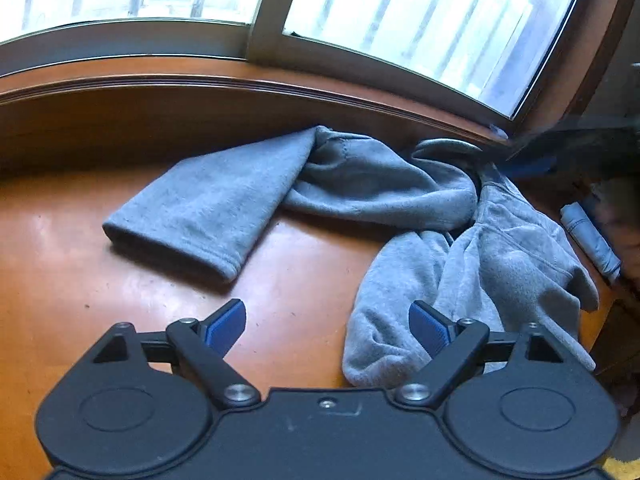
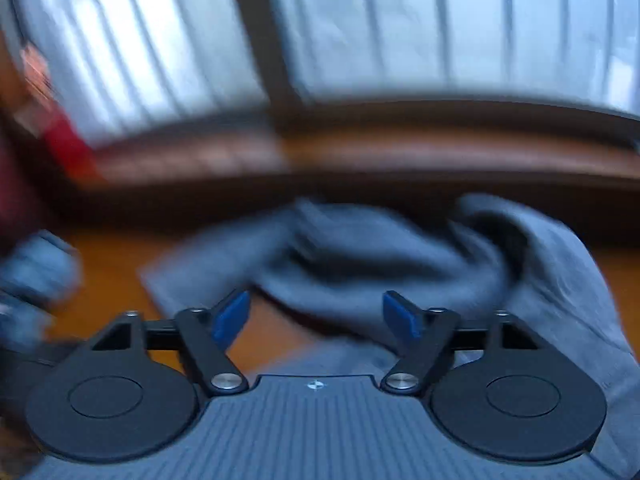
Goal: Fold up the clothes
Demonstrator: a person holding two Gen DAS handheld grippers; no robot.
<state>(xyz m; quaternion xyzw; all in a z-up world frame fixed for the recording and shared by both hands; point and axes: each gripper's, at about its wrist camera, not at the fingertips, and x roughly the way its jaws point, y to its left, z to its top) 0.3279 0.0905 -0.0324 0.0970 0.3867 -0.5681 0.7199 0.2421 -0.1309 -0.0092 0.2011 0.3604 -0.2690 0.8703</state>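
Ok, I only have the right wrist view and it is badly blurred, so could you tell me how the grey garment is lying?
Observer: In the left wrist view the grey garment is not folded yet. One tube-shaped part lies flat on the table, with its hemmed end toward the left of the picture.
Operator: Thank you, and the rest of it?
Observer: The rest is a crumpled heap on the right of that view.
Operator: Is the left tool holding any of it?
Observer: No, the left tool is open with nothing between its pads; one pad shows in front of the heap's near end.
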